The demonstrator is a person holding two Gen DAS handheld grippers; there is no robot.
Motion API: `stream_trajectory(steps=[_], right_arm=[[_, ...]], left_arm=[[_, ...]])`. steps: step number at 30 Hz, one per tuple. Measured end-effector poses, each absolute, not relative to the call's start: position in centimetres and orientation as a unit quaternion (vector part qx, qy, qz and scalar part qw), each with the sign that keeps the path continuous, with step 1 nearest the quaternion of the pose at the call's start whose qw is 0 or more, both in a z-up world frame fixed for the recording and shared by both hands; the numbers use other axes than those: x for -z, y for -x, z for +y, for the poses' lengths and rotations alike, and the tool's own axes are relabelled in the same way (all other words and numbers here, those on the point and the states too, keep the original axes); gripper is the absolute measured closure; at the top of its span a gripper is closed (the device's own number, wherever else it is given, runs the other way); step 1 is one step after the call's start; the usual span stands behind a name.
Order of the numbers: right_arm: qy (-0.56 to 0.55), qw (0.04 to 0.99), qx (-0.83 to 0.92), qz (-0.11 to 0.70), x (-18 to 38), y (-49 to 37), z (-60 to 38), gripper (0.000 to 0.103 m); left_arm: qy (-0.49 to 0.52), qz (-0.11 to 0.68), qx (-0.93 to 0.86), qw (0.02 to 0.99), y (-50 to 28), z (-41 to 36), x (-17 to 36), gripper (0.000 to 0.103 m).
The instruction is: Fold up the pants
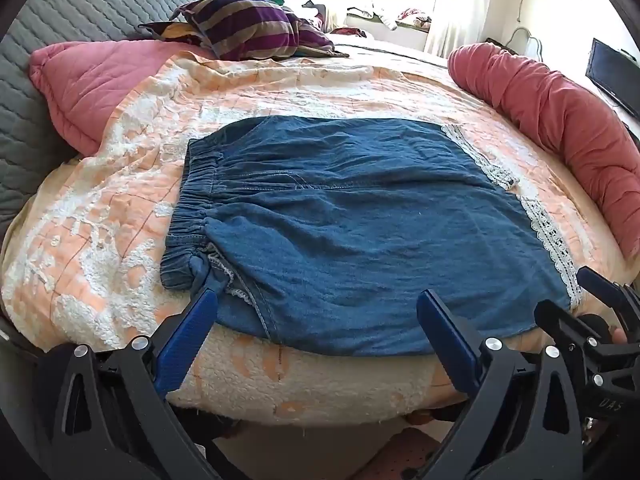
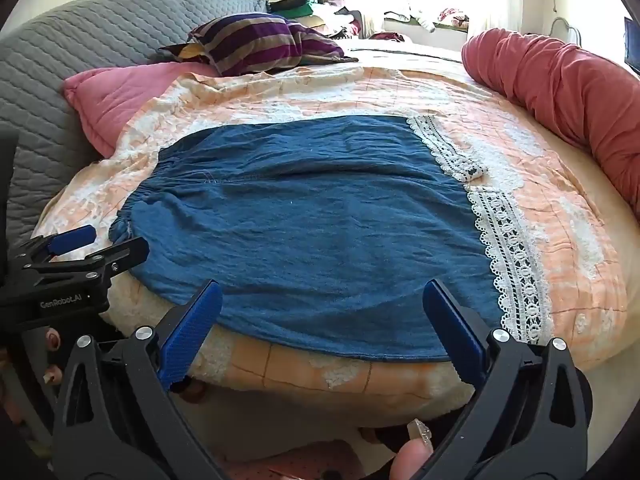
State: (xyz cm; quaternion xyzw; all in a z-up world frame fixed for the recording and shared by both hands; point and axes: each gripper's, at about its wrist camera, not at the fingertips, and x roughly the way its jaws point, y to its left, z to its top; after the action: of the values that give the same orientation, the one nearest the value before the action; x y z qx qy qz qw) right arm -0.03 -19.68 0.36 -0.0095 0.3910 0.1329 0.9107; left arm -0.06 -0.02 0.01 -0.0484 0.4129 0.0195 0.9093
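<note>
Blue denim pants (image 1: 340, 216) with a white lace hem (image 1: 552, 236) lie flat on the bed, elastic waistband (image 1: 192, 208) to the left. They also show in the right wrist view (image 2: 312, 232), lace hem (image 2: 504, 240) on the right. My left gripper (image 1: 318, 304) is open and empty, its blue fingers over the pants' near edge by the waistband corner. My right gripper (image 2: 322, 296) is open and empty over the near edge, closer to the lace. Each gripper shows at the edge of the other's view, the right one (image 1: 608, 292) and the left one (image 2: 80, 248).
The pants lie on a peach and white quilt (image 1: 120, 216). A pink pillow (image 1: 84, 80) and a grey quilted headboard (image 1: 36, 92) are at left, a striped cushion (image 1: 248, 24) at the back, a rolled red blanket (image 1: 560, 108) at right.
</note>
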Motion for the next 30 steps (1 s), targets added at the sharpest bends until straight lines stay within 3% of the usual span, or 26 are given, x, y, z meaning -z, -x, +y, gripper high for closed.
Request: stream_trajectory(steps=[30], right_arm=[[0.018, 0.915, -0.117, 0.385, -0.73, 0.23, -19.97, 0.008]], left_arm=[[0.043, 0.406, -0.028, 0.913, 0.23, 0.23, -0.74, 0.004]])
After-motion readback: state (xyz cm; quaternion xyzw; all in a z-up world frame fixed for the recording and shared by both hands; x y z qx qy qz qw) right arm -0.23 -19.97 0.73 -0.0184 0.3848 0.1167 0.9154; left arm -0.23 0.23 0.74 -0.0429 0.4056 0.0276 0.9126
